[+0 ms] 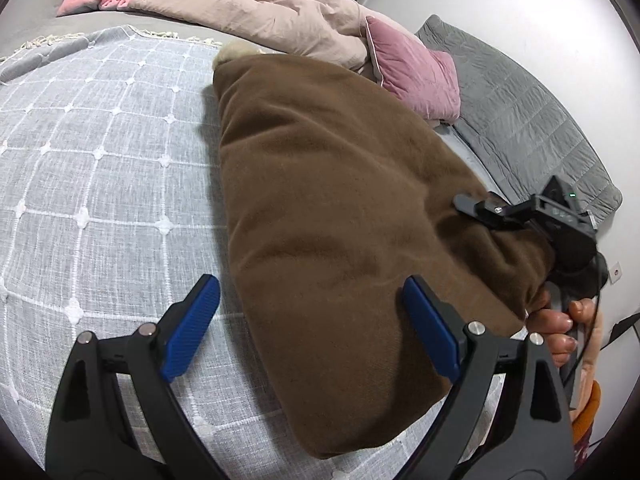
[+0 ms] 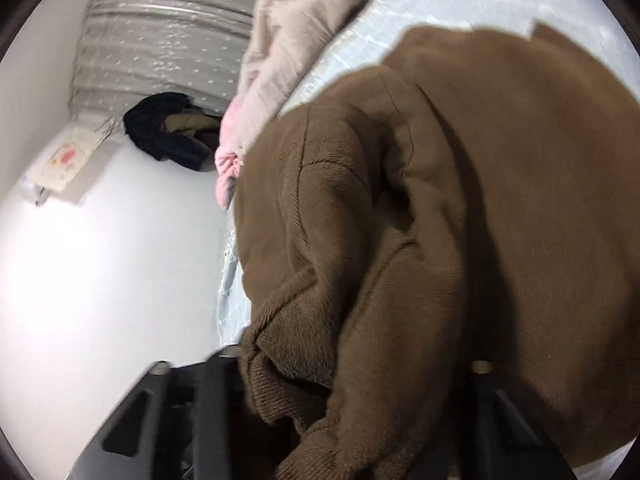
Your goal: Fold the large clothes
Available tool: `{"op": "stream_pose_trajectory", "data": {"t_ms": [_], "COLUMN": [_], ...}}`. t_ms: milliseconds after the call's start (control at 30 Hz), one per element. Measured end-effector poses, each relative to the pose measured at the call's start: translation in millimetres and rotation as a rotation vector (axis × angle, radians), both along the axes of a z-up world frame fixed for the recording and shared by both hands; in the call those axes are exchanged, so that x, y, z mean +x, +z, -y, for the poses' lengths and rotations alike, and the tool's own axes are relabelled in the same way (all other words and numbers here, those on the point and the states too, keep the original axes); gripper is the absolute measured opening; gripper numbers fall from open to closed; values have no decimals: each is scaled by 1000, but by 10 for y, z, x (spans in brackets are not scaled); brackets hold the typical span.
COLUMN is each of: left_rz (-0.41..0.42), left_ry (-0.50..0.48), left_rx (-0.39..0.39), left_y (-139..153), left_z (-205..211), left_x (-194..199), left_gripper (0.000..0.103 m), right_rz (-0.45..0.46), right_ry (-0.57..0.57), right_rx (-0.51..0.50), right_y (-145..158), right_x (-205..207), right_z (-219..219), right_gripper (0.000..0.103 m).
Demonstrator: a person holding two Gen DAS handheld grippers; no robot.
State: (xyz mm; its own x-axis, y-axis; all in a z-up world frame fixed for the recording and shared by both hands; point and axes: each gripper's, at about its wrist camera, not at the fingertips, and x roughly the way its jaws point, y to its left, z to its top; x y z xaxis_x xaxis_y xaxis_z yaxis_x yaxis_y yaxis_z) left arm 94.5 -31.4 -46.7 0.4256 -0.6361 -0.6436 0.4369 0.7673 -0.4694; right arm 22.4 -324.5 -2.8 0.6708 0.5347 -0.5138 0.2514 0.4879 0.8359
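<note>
On the bed (image 1: pixel 100 152), a brown garment (image 1: pixel 328 208) is laid folded.
The left tool (image 1: pixel 312 328) is spread wide over its near edge; the right tool (image 2: pixel 352 412) is clamped on bunched cloth.

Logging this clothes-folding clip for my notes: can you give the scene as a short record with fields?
surface: bed with grey checked cover
garment: brown garment, folded lengthwise on the cover
left gripper: jaws open, straddling the garment's near edge
right gripper: bunched brown fabric between its jaws
background: beige duvet, pink cushion
</note>
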Motion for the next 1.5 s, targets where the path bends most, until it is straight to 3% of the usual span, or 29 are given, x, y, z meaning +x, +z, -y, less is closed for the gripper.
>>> {"op": "stream_pose_trajectory", "data": {"t_ms": [100,233,367,500,567,633,700,867,967,1100,1200,1333,1433,1500], "left_rz": [52,137,234,256,220,166,158,146,229,255,311,385,418,402], "left_ry": [25,15,-45,-148,-193,-207,-199,-203,-192,-231,-226,-212,-223,-258], "left_rx": [-14,-52,-24,25,40,21,2,0,24,21,87,171,224,217], "left_y": [117,350,522,479,367,246,201,294,435,486,448,378,362,387], "left_z": [4,44,269,693,865,935,914,825,820,966,1184,1348,1368,1325], "left_x": [-38,-152,-286,-383,-373,-333,-312,-298,-331,-346,-390,-496,-554,-538], "left_gripper": [93,93,93,93,93,96,97,97,96,96,96,97,97,97], "right_rz": [121,323,399,343,209,57,-7,20,24,141,227,222,135,57], "right_ry": [-6,-3,-84,-202,-245,-246,-230,-223,-292,-423,-393,-230,-196,-208], "right_rx": [21,41,66,67,69,82,62,-105,-247,-433,-574,-667,-733,-774], "right_y": [260,720,801,492,187,-77,-152,200,478,942,1124,1041,765,498], "right_x": [-33,-176,-395,-571,-597,-594,-612,-775,-952,-1194,-1115,-733,-577,-548], "right_z": [14,177,619,1122,1331,1439,1485,1445,1350,1233,919,530,456,583], "right_gripper": [21,18,18,22,34,38,43,52,52,53,52,52,52,50]}}
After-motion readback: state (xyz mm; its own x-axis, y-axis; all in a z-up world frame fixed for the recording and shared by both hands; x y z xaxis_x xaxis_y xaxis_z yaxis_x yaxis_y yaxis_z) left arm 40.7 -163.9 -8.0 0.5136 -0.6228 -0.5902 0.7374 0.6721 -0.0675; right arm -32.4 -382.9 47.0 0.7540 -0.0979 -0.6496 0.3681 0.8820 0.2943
